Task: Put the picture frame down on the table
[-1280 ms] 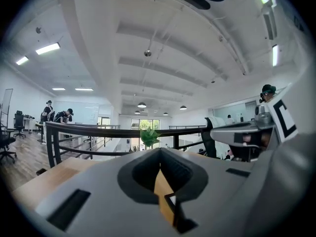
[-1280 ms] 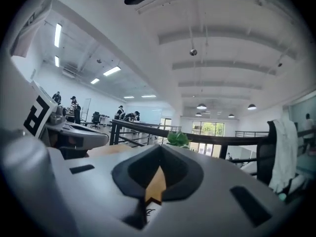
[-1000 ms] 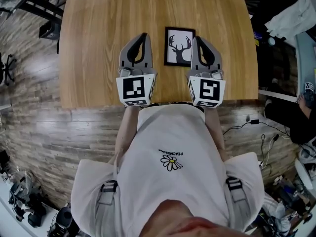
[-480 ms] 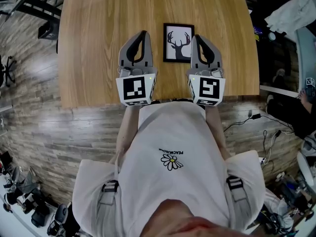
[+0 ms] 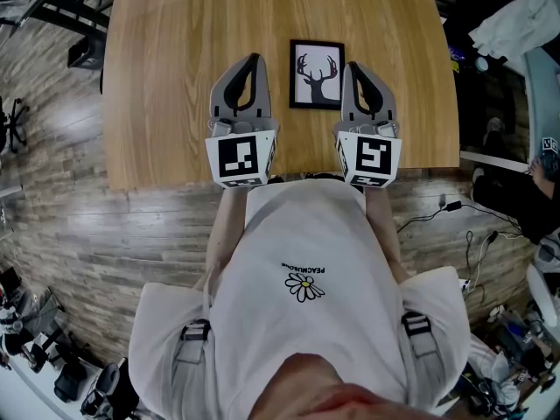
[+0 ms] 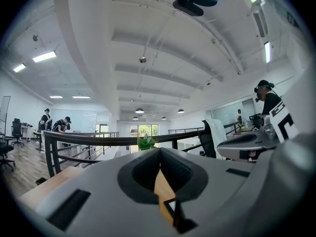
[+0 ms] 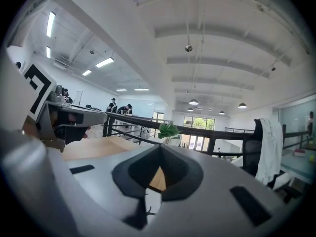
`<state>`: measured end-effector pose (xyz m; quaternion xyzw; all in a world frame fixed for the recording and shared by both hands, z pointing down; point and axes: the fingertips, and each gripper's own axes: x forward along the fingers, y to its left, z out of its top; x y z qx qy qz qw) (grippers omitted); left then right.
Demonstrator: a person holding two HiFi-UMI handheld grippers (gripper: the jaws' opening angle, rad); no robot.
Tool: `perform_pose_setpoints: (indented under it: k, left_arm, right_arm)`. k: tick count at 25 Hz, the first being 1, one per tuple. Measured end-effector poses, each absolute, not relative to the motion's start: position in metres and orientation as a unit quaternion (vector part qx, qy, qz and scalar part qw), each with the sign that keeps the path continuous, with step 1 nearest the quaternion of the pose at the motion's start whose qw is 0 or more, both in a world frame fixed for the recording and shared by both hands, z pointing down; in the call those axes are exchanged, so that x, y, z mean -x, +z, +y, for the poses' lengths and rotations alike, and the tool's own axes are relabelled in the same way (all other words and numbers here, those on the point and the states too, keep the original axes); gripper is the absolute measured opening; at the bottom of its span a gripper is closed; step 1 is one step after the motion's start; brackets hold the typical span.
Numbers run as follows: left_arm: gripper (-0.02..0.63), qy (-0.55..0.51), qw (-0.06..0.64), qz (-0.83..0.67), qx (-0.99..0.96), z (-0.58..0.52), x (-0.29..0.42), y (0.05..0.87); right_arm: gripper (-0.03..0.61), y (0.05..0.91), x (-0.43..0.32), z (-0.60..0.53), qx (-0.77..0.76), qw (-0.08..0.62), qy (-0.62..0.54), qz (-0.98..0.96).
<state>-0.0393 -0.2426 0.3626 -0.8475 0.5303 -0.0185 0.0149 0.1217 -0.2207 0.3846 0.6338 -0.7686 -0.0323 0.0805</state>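
Judging by the earlier head views, almost nothing is changed: the wooden table and all upon it are seen slightly higher in the picture, while both grippers are kept where they were, one on each side of the frame.

At centre left the left gripper is held level over the wood, its jaws pressed together with nothing between them, as its own view confirms. The picture frame, bearing a stag's-head print, is laid flat on the table at upper centre, a strip of bare wood apart from that gripper. The right gripper is seen just beside the frame's right edge, its jaws likewise closed on nothing.

Wide bare wood is left towards the table's left edge, above the frame, and towards the right edge. The near edge is crossed by both grippers' rear ends.
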Motion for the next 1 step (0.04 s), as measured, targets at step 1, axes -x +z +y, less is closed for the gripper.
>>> perform_pose_setpoints:
  k: [1]
  left_arm:
    - [0.015, -0.019, 0.015, 0.530, 0.848, -0.2421, 0.0396, 0.3628]
  right_arm:
    - [0.011, 0.3849, -0.1223, -0.2200, -0.635, 0.081, -0.031, -0.768]
